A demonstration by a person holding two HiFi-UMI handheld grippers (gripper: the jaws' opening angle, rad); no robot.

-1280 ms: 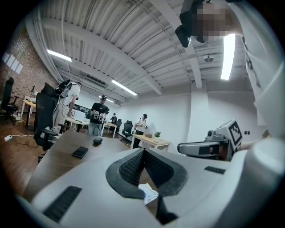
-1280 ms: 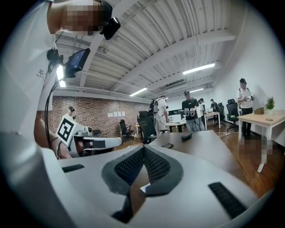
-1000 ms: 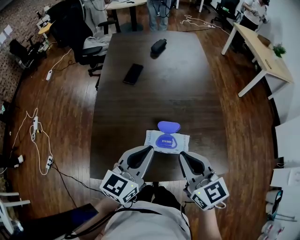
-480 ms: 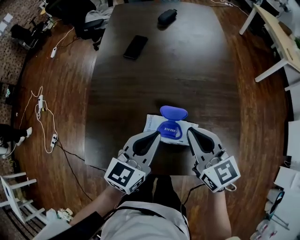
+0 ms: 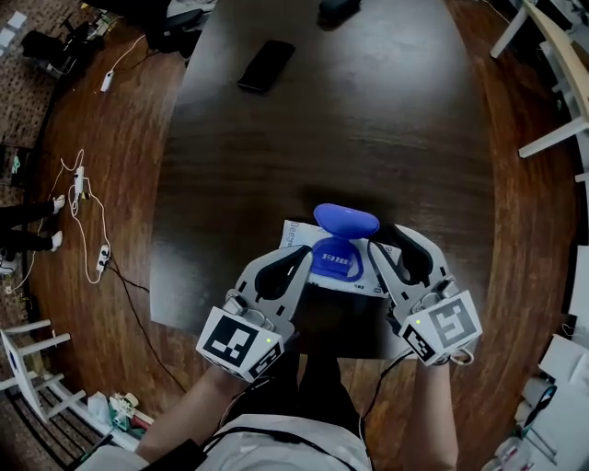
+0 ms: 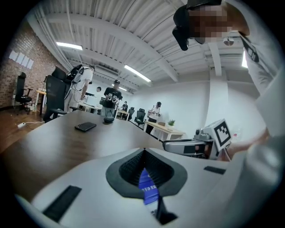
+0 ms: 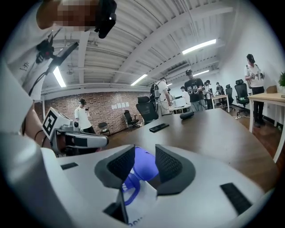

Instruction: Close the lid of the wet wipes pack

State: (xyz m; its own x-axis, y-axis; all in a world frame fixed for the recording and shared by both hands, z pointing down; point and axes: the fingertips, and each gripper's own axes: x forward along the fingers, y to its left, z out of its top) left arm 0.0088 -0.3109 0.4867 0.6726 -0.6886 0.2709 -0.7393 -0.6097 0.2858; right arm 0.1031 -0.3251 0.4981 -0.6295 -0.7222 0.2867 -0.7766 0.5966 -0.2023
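A white wet wipes pack (image 5: 296,235) lies near the front edge of the dark table (image 5: 368,129). Its blue lid (image 5: 346,219) stands open, hinged up at the far side. My left gripper (image 5: 302,254) is shut and sits at the pack's near left corner; in the left gripper view (image 6: 143,153) a strip of the blue pack label (image 6: 147,189) shows below the closed pads. My right gripper (image 5: 381,245) is at the pack's right end with its jaws opening. In the right gripper view (image 7: 143,149) the blue lid (image 7: 143,165) shows through the gap, untouched by the pads.
A black phone (image 5: 267,64) and a dark pouch (image 5: 339,9) lie far up the table. Cables and a power strip (image 5: 83,212) run over the wooden floor on the left. A white desk (image 5: 561,55) stands at the right. People and office chairs are in the background.
Both grippers have come down and forward to the pack's near corners. The right gripper's jaws, shut before, now stand apart. The pack and its open lid have not moved.
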